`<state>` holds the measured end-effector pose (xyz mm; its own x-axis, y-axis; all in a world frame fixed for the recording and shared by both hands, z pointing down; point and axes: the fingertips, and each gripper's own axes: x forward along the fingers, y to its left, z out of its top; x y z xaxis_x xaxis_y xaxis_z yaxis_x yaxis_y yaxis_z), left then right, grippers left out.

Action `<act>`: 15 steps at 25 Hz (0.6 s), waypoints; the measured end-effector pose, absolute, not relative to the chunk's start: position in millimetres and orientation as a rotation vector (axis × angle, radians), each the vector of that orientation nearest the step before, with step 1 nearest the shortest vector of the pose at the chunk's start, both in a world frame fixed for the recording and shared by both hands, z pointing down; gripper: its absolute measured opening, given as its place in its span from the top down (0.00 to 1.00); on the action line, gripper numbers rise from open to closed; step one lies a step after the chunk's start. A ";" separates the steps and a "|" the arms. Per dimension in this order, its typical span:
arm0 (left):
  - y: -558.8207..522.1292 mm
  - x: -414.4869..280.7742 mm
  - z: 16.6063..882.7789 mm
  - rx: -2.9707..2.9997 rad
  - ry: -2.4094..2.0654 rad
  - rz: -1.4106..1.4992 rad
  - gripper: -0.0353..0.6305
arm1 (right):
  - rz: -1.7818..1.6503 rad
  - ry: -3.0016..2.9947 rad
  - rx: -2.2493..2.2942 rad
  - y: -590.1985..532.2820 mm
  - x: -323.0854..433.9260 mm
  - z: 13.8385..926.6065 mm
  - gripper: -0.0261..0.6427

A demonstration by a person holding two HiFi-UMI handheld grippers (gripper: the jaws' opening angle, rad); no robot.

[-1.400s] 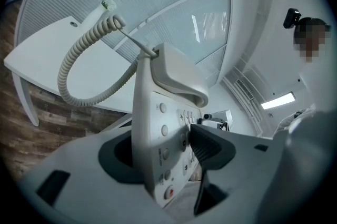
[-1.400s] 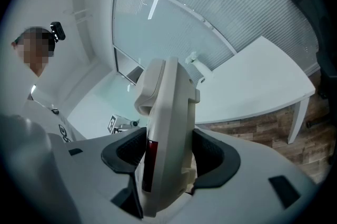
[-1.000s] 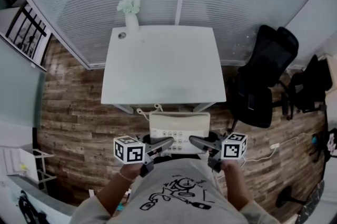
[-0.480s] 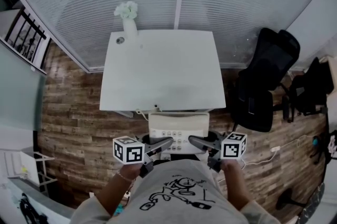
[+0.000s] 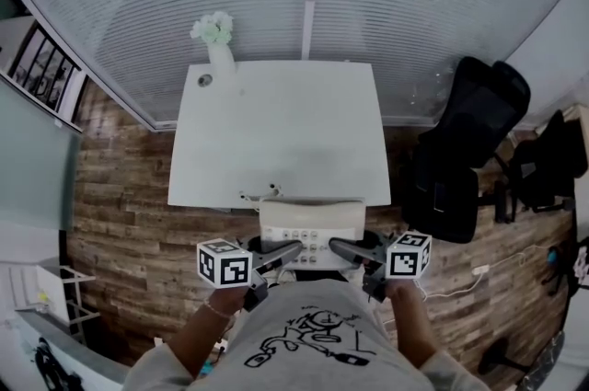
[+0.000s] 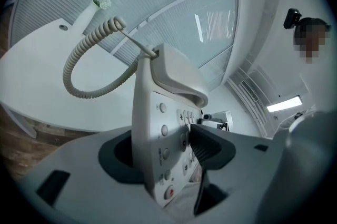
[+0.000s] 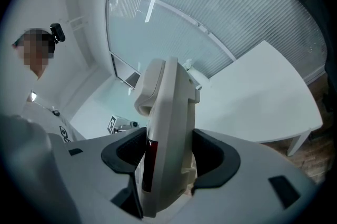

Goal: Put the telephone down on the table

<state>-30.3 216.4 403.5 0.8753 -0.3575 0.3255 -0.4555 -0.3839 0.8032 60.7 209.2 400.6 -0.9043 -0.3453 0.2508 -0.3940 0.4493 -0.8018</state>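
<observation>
Clearly, the left tongs (image 5: 298, 248) and the right tongs (image 5: 334, 243) were both clamped on the telephone (image 5: 311, 224), 1 on each side, holding it in the air just short of the white tabletop's (image 5: 276, 132) near edge. Setting it down well would mean carrying it level over that edge, minding the coiled cord (image 6: 79, 62). No brand or lettering was legible.

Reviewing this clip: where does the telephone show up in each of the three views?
Head view: telephone bottom centre, below the white table.
Left gripper view: telephone centre, upright between the jaws, keypad facing right.
Right gripper view: telephone centre, edge-on between the jaws.
Shared landmark: the white table, behind the telephone in all three.
</observation>
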 end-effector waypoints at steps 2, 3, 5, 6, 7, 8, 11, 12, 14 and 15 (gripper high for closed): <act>207.2 -25.2 403.6 2.003 -0.601 0.118 0.55 | 1.484 -2.631 0.661 199.5 65.3 400.9 0.54; 202.8 -22.4 404.1 1.999 -0.605 0.118 0.55 | 1.487 -2.630 0.656 194.9 68.1 401.4 0.54; 194.1 -16.1 405.3 1.993 -0.612 0.119 0.55 | 1.492 -2.628 0.647 185.6 74.4 402.5 0.54; 189.7 -12.5 405.7 1.990 -0.615 0.120 0.55 | 1.494 -2.627 0.643 181.0 78.1 403.1 0.54; 185.7 -8.7 406.1 1.989 -0.617 0.121 0.55 | 1.496 -2.625 0.640 176.8 82.0 403.7 0.54; 182.3 -4.8 406.3 1.988 -0.620 0.122 0.55 | 1.498 -2.623 0.636 173.2 85.8 404.1 0.54; 172.6 5.3 406.2 1.984 -0.631 0.119 0.55 | 1.504 -2.624 0.620 162.6 95.3 404.7 0.54; 168.9 8.0 406.3 1.982 -0.635 0.116 0.55 | 1.503 -2.626 0.613 158.6 98.0 405.0 0.54; 161.2 12.3 407.1 1.978 -0.646 0.111 0.55 | 1.500 -2.626 0.599 149.8 102.3 405.8 0.54; 157.1 14.2 407.8 1.977 -0.651 0.109 0.55 | 1.500 -2.625 0.594 145.4 104.3 406.3 0.54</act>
<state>14.2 157.1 407.8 0.8505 -0.3963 0.3459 -0.4872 -0.3458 0.8019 104.3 145.4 406.3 -0.9240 -0.2986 0.2390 -0.3575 0.4524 -0.8170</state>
